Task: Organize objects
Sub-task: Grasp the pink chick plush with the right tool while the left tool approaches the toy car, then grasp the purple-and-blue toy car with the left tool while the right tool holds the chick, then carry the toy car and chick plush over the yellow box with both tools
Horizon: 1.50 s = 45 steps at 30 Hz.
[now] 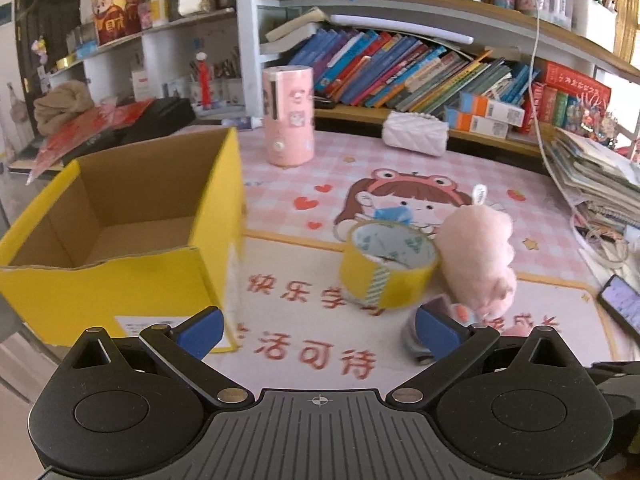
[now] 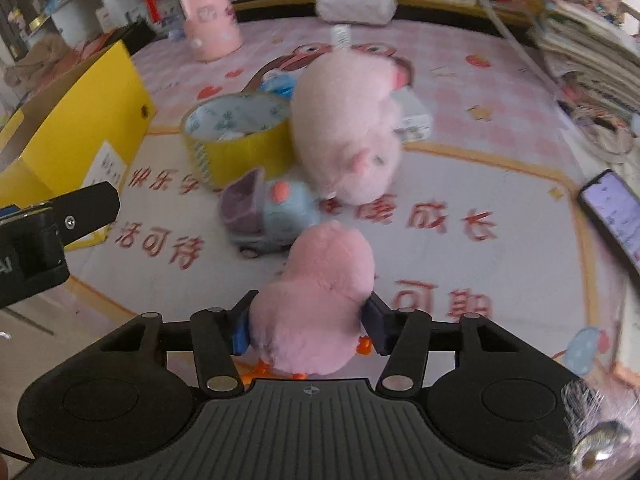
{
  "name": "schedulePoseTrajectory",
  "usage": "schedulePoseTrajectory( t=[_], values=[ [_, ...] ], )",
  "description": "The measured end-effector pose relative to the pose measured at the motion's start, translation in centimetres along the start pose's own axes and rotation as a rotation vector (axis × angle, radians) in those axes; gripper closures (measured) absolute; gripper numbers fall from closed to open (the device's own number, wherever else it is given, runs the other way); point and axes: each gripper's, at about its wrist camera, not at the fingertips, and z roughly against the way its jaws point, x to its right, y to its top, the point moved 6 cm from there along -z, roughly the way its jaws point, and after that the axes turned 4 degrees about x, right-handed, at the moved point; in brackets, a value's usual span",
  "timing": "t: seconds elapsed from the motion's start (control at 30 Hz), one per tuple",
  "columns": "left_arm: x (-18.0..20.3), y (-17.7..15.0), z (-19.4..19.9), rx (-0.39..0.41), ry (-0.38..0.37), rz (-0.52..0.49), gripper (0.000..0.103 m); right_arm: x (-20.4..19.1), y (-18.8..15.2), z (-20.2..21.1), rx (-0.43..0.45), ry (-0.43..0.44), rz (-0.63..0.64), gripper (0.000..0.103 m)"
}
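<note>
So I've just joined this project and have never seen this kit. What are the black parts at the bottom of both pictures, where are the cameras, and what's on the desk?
A person holds a two-finger gripper in each hand, each with a camera looking along its fingers. The left gripper is open and empty beside the yellow box. The right gripper pinches a small pink plush. On the desk mat lie a tape roll, a bigger pink plush, a blue toy truck, a pink canister and a phone.
</note>
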Motion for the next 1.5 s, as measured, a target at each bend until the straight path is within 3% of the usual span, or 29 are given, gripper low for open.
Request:
schedulePoseTrajectory(
  t=[0.27, 0.5, 0.57, 0.73, 0.87, 1.1, 1.5],
  values=[
    [5.6, -0.3, -3.8, -0.089, -0.104, -0.033, 0.002, 5.6, 1.9, 3.3, 0.155, -0.163, -0.027, 0.052],
    [8.3, -1.1, -6.8, -0.185, -0.127, -0.045, 0.011, 8.6, 2.4, 4.3, 0.193, -0.195, -0.044, 0.051],
    [8.7, -1.3, -7.3, -0.192, -0.125, -0.063, 0.016, 8.9, 2.6, 4.3, 0.196, -0.194, -0.044, 0.051],
    [8.8, -2.1, -8.4, -0.249, -0.134, -0.070, 0.039, 9.0, 2.8, 4.0, 0.192, -0.190, -0.038, 0.051],
    [8.0, -1.9, -8.0, -0.240, -0.152, -0.035, 0.040, 8.8, 2.8, 3.8, 0.192, -0.182, -0.034, 0.051],
    [5.7, -0.4, -4.7, -0.134, -0.206, 0.019, 0.040, 6.7, 2.8, 3.5, 0.190, -0.156, -0.004, 0.051],
    [-3.2, -0.5, -0.3, -0.041, -0.199, 0.061, 0.040, -2.6, 1.6, 3.6, 0.179, -0.074, 0.083, 0.051]
  ],
)
